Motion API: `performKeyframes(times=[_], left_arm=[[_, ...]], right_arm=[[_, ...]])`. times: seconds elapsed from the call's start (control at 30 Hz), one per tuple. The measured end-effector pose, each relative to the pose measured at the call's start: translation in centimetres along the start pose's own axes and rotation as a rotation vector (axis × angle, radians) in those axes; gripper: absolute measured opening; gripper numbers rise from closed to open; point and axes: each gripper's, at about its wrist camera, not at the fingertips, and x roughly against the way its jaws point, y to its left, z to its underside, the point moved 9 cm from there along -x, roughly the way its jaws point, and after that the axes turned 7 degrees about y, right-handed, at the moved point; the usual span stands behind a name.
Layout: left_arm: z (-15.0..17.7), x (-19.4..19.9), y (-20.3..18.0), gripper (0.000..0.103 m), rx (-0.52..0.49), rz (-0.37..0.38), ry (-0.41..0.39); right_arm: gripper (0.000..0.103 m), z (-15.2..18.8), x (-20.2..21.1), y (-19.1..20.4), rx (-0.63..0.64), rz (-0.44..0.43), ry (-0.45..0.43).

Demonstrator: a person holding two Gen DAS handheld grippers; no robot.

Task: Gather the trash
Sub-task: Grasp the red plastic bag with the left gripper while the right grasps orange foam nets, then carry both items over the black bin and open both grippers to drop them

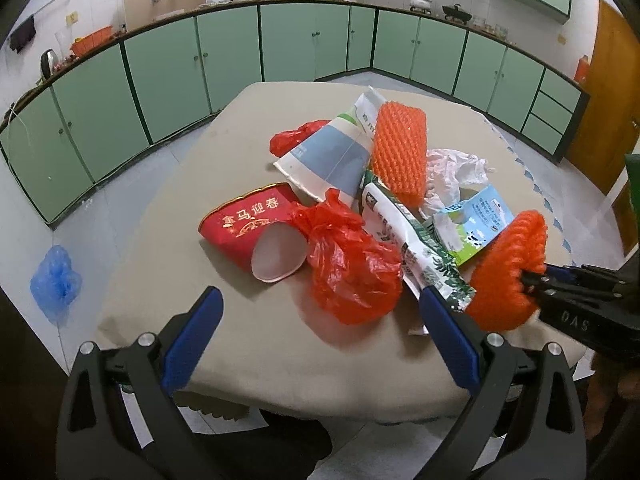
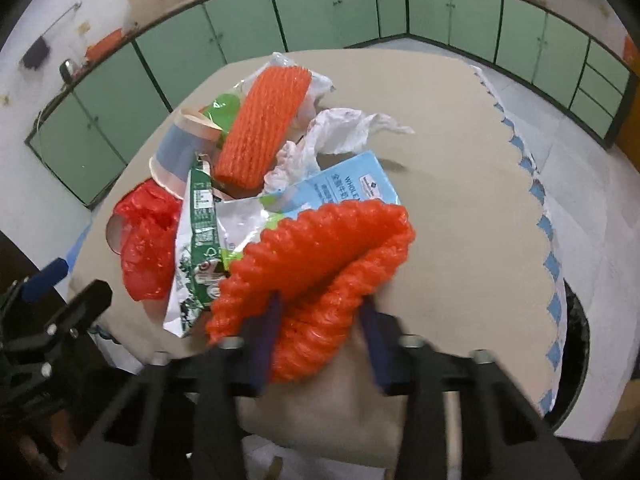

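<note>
A pile of trash lies on the beige table (image 1: 240, 140). In it are a red paper cup (image 1: 244, 224), a red plastic bag (image 1: 352, 268), a blue-grey paper cup (image 1: 324, 156), a green-white wrapper (image 1: 416, 248), a milk carton (image 1: 472, 220), white crumpled plastic (image 1: 452, 172) and an orange foam net (image 1: 400, 148). My left gripper (image 1: 320, 294) hangs open just above the red bag, holding nothing. My right gripper (image 2: 322, 302) is shut on a second orange foam net (image 2: 320, 248), folded between its fingers at the pile's near right side.
Green cabinets (image 1: 168, 72) line the walls beyond the table. A blue plastic bag (image 1: 56, 280) lies on the floor at the left. The right half of the table (image 2: 460, 160) is bare, with a scalloped cloth edge (image 2: 540, 216).
</note>
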Motion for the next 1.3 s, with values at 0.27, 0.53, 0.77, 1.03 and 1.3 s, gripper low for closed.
performKeyframes(times=[0.27,0.53,0.77,1.03,1.3], left_arm=[[1.0,-1.6,-1.2,0.063,-0.002,0.038,0.067],[0.8,-2.9,-2.2,0.066,-0.013,0.016,0.077],[0.7,-3.9,-2.5,0.000,0.014,0.069,0.085],[0.1,0.4,-2.3,0.000,0.011,0.085,0.007],[-0.5,3.8,-2.7,0.000,-0.002,0.106,-0.017]], right_arm=[[0.013,-0.1,4.6,-0.7,0.012,-0.036,-0.091],[0.013,0.2,7.1,-2.2,-0.002,-0.054,-0.136],[0.013,0.5,6.5,-3.0,-0.014,-0.071,-0.136],[0.013,0.7,7.6,-3.3,-0.012,-0.093,-0.156],[0.013,0.9,10.4,-4.0,-0.017,-0.100,-0.201]])
